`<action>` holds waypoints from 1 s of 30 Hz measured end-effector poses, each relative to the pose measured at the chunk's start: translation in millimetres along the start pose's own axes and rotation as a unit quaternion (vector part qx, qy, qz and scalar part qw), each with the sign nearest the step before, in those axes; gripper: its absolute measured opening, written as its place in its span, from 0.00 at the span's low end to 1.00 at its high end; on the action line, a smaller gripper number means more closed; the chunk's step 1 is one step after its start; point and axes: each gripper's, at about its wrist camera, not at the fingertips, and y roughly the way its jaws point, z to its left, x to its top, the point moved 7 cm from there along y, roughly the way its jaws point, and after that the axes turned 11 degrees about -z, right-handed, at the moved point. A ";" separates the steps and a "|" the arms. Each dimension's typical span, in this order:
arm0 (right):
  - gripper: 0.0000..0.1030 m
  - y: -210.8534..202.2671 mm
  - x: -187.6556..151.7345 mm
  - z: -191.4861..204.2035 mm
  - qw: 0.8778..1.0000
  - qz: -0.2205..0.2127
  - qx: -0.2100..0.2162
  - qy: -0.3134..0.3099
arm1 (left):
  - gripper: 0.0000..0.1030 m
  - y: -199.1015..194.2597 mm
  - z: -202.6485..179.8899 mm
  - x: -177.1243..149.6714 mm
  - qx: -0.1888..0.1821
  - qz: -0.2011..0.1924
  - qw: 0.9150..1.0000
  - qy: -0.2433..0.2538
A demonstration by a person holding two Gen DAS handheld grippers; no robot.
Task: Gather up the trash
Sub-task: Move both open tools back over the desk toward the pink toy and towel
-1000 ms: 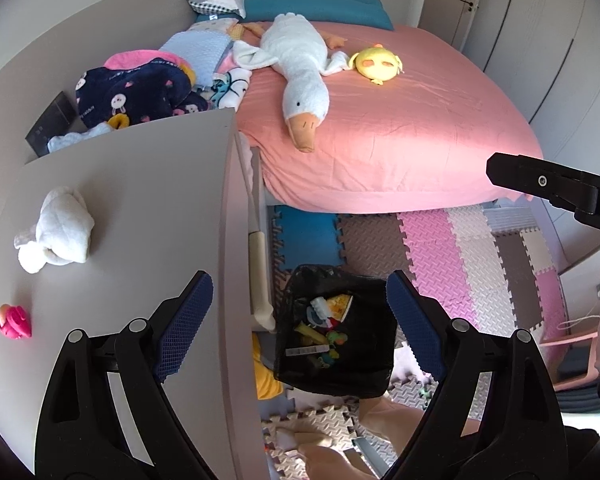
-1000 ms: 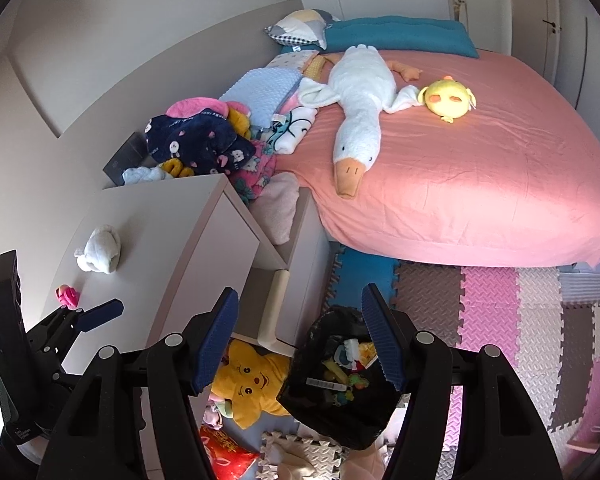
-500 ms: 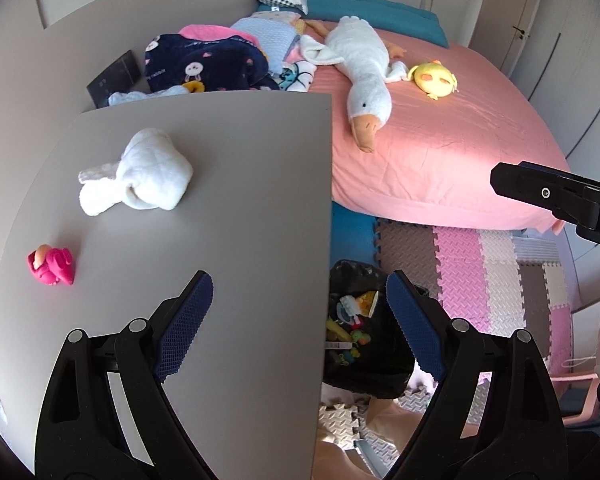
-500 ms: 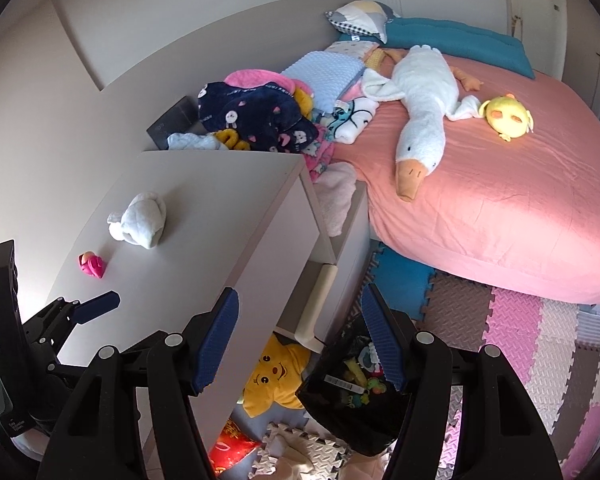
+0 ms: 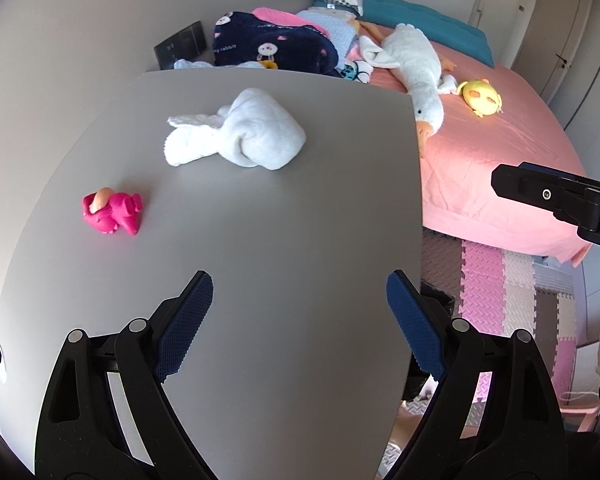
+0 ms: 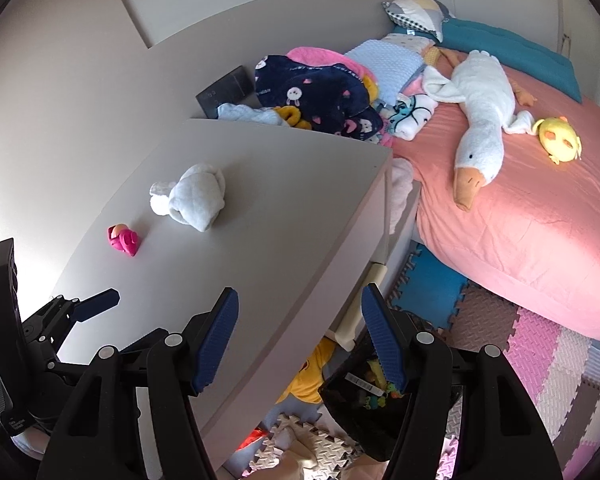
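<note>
Both grippers have swung from the black trash bag (image 6: 364, 412) on the floor to over the grey cabinet top (image 5: 280, 240); left gripper (image 5: 300, 320) and right gripper (image 6: 300, 336) gape empty, pink toy (image 5: 112, 212) and white cloth bundle (image 5: 244, 134) lying ahead.

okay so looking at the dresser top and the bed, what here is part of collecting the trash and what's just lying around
Likely part of the job:
- crumpled white tissue on the dresser top
- small pink scrap beside it
- black trash bag on the floor
- left gripper, right gripper, both empty

Just lying about:
- goose plush
- yellow chick plush
- navy blanket
</note>
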 end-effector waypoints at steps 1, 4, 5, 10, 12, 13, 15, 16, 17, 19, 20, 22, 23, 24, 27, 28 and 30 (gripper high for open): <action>0.64 2.8 0.7 5.2 1.000 0.001 0.005 -0.003 | 0.83 -0.7 5.6 -1.1 0.004 0.000 1.000 -0.004; 0.65 9.8 3.4 19.8 1.000 0.004 0.016 -0.010 | 0.83 -3.4 21.7 -4.0 0.015 0.000 1.000 -0.016; 0.65 12.0 4.1 24.2 1.000 0.005 0.019 -0.012 | 0.83 -3.7 27.0 -5.2 0.019 0.000 1.000 -0.019; 0.65 23.8 6.9 45.0 0.999 0.012 0.031 -0.026 | 0.83 -4.0 52.6 -8.8 0.034 0.001 0.999 -0.038; 0.65 29.2 8.3 51.2 0.999 0.016 0.033 -0.029 | 0.83 -3.1 62.7 -9.2 0.039 0.001 0.998 -0.046; 0.65 32.1 9.2 54.2 0.999 0.018 0.034 -0.031 | 0.83 -3.0 67.4 -9.3 0.042 0.000 0.998 -0.050; 0.65 37.3 11.0 59.5 0.998 0.022 0.037 -0.034 | 0.83 -2.1 76.4 -9.3 0.047 0.000 0.997 -0.058; 0.65 40.3 12.0 62.1 0.998 0.023 0.038 -0.036 | 0.83 -1.6 80.2 -9.4 0.050 0.000 0.997 -0.061; 0.65 43.4 12.5 64.9 0.998 0.026 0.040 -0.038 | 0.83 -0.7 84.8 -9.5 0.053 0.000 0.997 -0.064; 0.65 50.5 14.0 69.2 0.998 0.031 0.041 -0.040 | 0.83 1.9 92.8 -9.8 0.058 0.001 0.996 -0.070; 0.65 54.5 14.9 71.1 0.998 0.034 0.042 -0.040 | 0.83 3.3 97.0 -10.0 0.061 0.002 0.995 -0.073; 0.65 61.9 15.6 74.4 0.997 0.040 0.042 -0.041 | 0.83 7.5 105.4 -8.9 0.064 0.003 0.995 -0.079; 0.65 66.4 15.5 75.7 0.997 0.046 0.044 -0.040 | 0.83 9.4 109.3 -9.2 0.066 0.005 0.994 -0.082; 0.65 70.2 15.2 77.1 0.997 0.051 0.045 -0.040 | 0.83 11.3 113.1 -9.5 0.067 0.007 0.994 -0.084; 0.65 80.1 15.9 82.3 0.996 0.057 0.047 -0.041 | 0.83 17.1 123.0 -9.4 0.071 0.009 0.993 -0.090; 0.65 83.3 16.4 84.4 0.996 0.059 0.048 -0.043 | 0.83 19.0 125.8 -9.2 0.073 0.010 0.993 -0.091; 0.65 88.8 17.7 88.5 0.996 0.063 0.050 -0.045 | 0.83 23.1 132.4 -8.7 0.075 0.012 0.993 -0.095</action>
